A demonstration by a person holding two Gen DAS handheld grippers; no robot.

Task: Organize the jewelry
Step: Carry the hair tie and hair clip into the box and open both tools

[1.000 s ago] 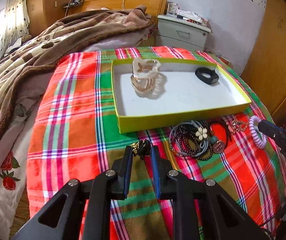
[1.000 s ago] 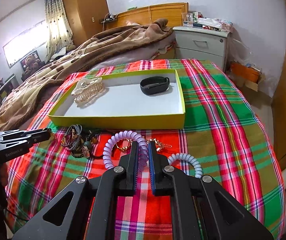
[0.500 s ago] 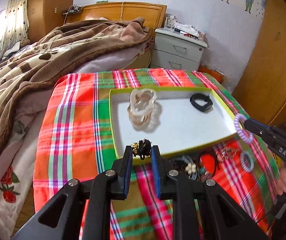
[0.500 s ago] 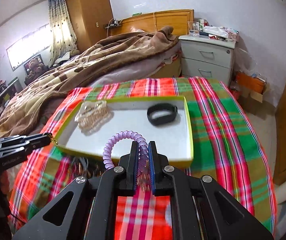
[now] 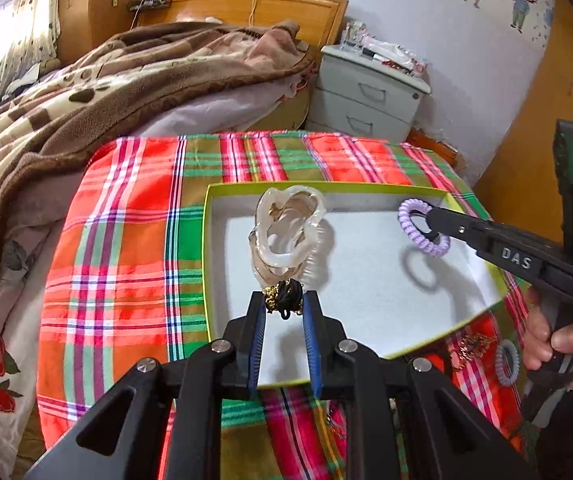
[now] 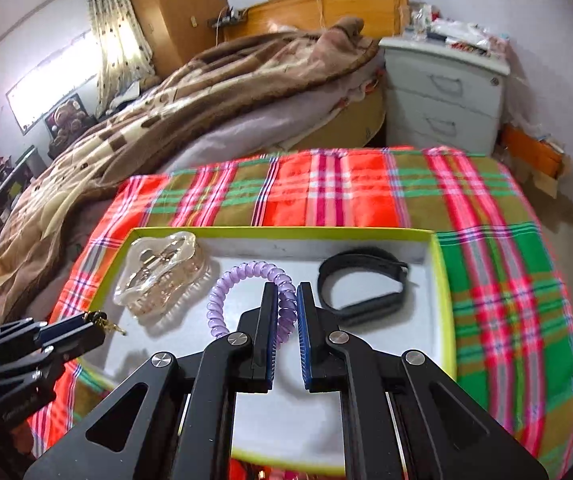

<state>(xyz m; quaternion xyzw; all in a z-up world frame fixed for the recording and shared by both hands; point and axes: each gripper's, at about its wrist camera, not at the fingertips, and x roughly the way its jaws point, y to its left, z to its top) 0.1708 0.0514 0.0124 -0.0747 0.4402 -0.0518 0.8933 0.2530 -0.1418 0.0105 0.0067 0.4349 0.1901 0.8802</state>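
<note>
My left gripper is shut on a black hair tie with a gold chain and holds it over the near left part of the yellow-green box. In the box lie a clear hair claw and a black wristband. My right gripper is shut on a purple spiral hair tie and holds it above the white floor of the box; in the left wrist view that purple tie hangs at the box's right side.
The box rests on a red and green plaid cloth. A gold trinket and a pale spiral tie lie on the cloth beside the box's near right corner. A bed with a brown blanket and a nightstand stand beyond.
Both grippers have moved forward from the pile on the cloth to over the box, each carrying its hair tie. The loose pile has slipped mostly out of view.
</note>
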